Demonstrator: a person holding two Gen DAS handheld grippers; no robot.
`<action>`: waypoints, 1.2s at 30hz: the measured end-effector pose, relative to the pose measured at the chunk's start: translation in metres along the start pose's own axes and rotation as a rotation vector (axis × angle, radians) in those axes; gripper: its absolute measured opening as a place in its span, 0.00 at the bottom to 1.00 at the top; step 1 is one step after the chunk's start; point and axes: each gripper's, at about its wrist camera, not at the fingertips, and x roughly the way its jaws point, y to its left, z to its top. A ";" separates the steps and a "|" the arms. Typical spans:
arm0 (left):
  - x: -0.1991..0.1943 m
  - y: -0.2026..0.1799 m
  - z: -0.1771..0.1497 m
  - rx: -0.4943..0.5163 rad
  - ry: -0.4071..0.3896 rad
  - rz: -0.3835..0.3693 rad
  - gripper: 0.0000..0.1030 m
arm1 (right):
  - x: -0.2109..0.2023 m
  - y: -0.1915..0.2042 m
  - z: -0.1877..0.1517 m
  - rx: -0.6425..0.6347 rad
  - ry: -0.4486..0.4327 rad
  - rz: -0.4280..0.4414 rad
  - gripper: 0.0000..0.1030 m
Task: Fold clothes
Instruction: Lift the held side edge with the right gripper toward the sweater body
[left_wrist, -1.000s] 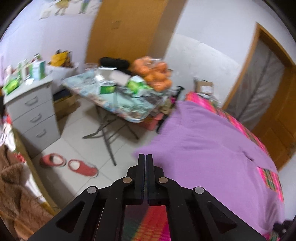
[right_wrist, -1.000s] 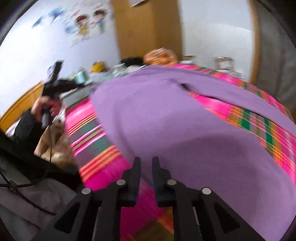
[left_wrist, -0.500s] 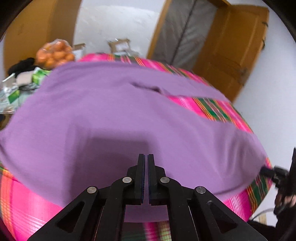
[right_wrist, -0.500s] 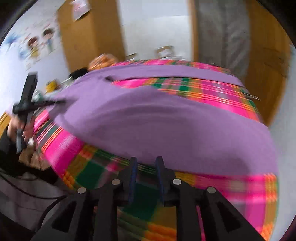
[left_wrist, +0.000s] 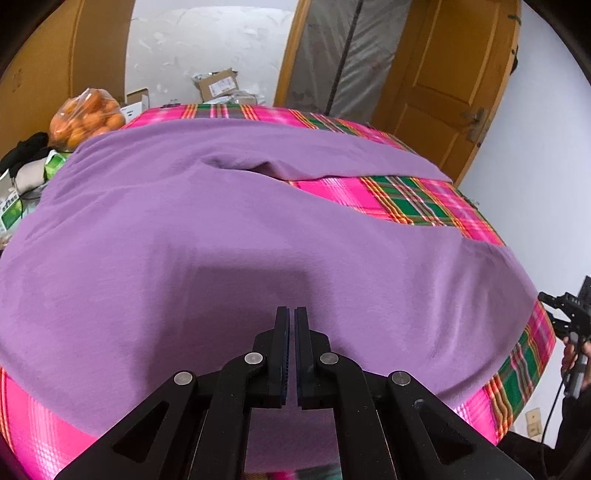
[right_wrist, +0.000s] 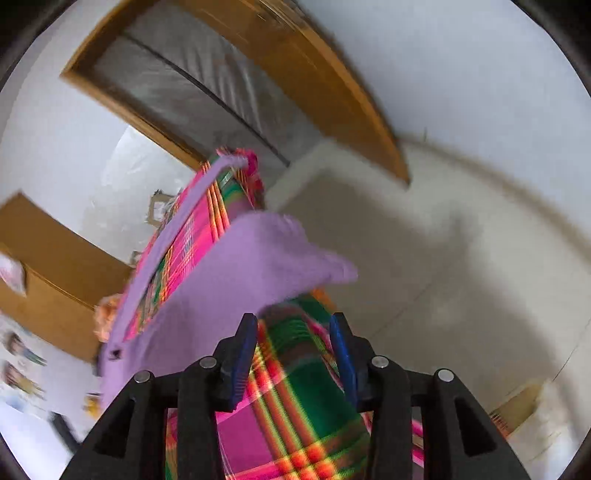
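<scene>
Your left gripper (left_wrist: 291, 312) jaws pressed together over the purple garment (left_wrist: 221, 229) on the plaid bed (left_wrist: 413, 195), your right gripper (right_wrist: 293, 321) jaws opening beside its corner, nothing between them.

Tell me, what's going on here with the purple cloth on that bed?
A person is getting ready to fold a purple garment spread flat over a pink plaid bedcover. They hold a two-finger tool in each hand. The left tool hangs shut above the garment's near edge, gripping nothing. The right tool is opening just short of the garment's corner, which overhangs the bed's edge.
</scene>
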 end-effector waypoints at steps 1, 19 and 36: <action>0.003 -0.004 0.002 0.004 0.003 -0.001 0.02 | 0.006 -0.004 0.002 0.034 0.021 0.042 0.42; 0.024 -0.035 0.012 0.050 0.031 0.010 0.02 | 0.017 -0.050 0.006 0.324 -0.012 0.377 0.45; 0.022 -0.035 0.009 0.058 0.022 -0.010 0.03 | 0.008 -0.044 0.013 0.346 -0.150 0.295 0.05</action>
